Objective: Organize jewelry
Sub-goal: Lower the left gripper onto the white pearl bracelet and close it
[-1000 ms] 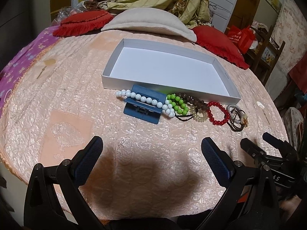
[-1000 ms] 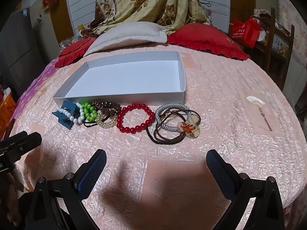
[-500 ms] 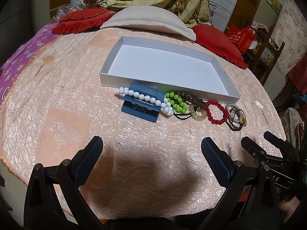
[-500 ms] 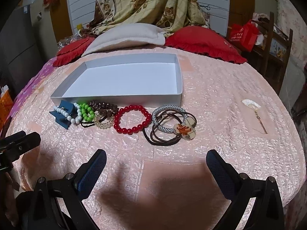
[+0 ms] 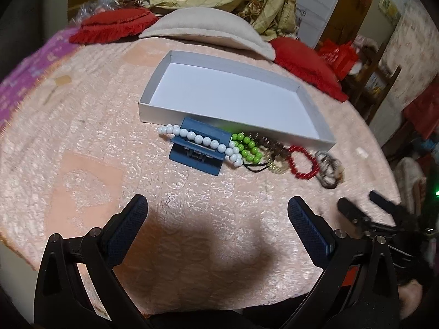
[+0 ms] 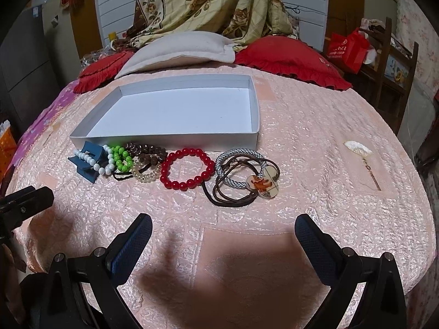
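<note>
Both the left tongs [image 5: 216, 219] and right tongs [image 6: 223, 233] gape wide, holding nothing. The jewelry row [image 6: 175, 168] lies mid-frame on the bed [image 6: 315, 142], beside the white tray's [image 6: 164, 138] near wall.

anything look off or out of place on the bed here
Yes. The white tray holds nothing, while the jewelry sits heaped along its front wall: the white bead strand draped over the blue hair clip. A small fan-shaped hairpin lies alone, far to the right.
</note>
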`<state>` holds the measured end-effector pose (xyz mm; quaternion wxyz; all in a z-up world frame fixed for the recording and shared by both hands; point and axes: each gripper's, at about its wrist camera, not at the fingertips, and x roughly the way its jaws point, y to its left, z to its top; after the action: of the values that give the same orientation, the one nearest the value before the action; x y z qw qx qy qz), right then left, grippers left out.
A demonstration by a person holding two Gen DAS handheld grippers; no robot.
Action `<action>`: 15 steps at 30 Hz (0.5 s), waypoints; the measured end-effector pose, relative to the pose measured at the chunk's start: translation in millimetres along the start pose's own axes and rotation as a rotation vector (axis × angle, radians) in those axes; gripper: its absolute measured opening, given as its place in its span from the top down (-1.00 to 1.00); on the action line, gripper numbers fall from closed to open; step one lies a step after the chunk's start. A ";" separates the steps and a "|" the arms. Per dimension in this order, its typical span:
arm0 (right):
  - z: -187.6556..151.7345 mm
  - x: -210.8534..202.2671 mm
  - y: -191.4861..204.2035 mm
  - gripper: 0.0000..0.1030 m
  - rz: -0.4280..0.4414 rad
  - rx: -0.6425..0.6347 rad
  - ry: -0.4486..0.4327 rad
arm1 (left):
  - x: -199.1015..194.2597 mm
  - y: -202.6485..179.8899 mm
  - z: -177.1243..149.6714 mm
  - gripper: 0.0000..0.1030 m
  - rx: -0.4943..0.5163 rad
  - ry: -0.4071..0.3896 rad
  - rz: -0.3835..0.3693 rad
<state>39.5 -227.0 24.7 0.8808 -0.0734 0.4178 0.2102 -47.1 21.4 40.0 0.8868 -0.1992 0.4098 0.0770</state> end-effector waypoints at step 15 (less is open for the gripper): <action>0.2 4.8 5.2 -1.00 0.002 -0.020 0.023 | 57.1 58.3 66.2 -0.17 -0.121 0.076 -0.057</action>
<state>40.1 -220.8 21.3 0.8750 -0.0844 0.4258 0.2144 18.8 100.5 18.6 0.8587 -0.2669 0.4321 0.0688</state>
